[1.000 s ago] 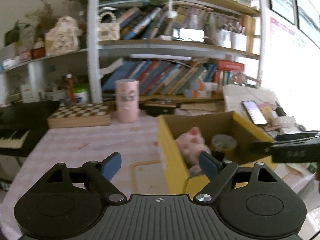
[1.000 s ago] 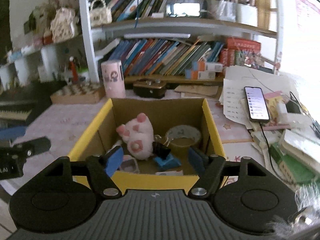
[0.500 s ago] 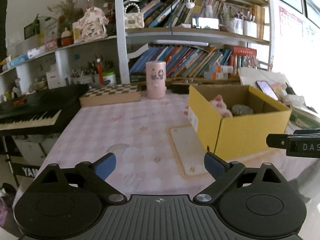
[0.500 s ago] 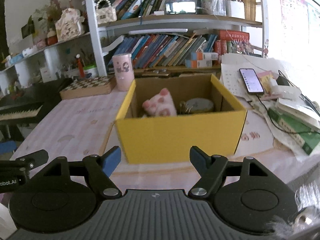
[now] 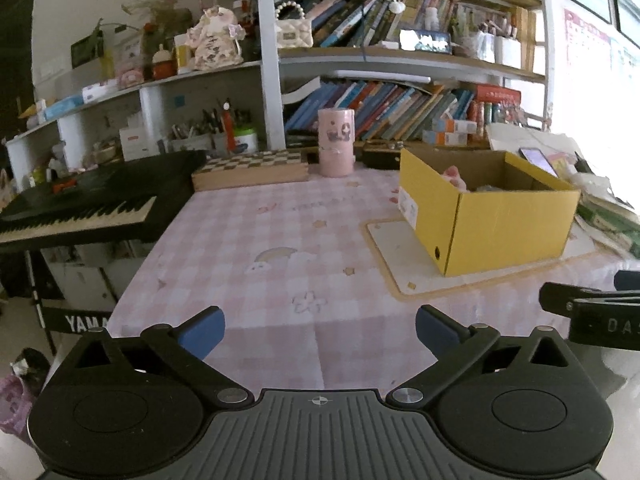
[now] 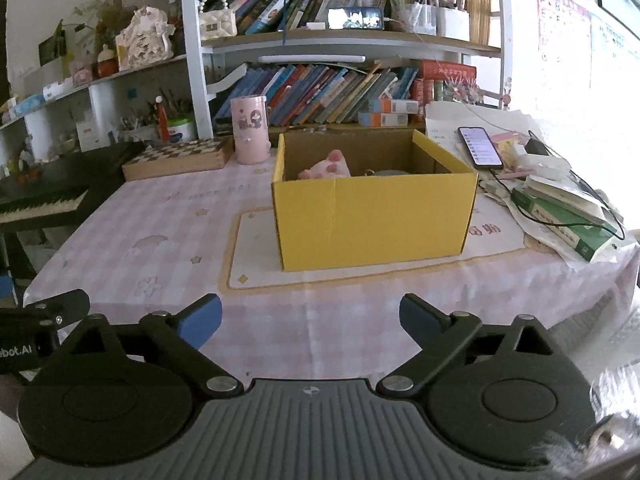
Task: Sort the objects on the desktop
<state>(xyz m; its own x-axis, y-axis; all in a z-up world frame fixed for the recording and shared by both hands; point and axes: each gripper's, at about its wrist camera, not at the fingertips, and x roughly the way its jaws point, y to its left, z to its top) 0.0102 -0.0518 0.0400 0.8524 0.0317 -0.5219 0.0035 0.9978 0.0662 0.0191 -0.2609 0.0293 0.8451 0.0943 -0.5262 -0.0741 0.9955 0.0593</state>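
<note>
Both tongs point(image 6: 310, 320) have backed away, opening, yellow box point(image 6: 372, 216) well ahead.

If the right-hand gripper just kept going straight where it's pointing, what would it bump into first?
Probably the yellow box: it sits dead ahead of the right gripper, whose empty jaws are opening. Only bare pink tablecloth lies between, though depth is hard to judge.

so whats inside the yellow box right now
Over the yellow box front wall, a pink plush paw pokes up at the left and the top of a round grey thing shows beside it. The walls hide the box floor and anything lower.
</note>
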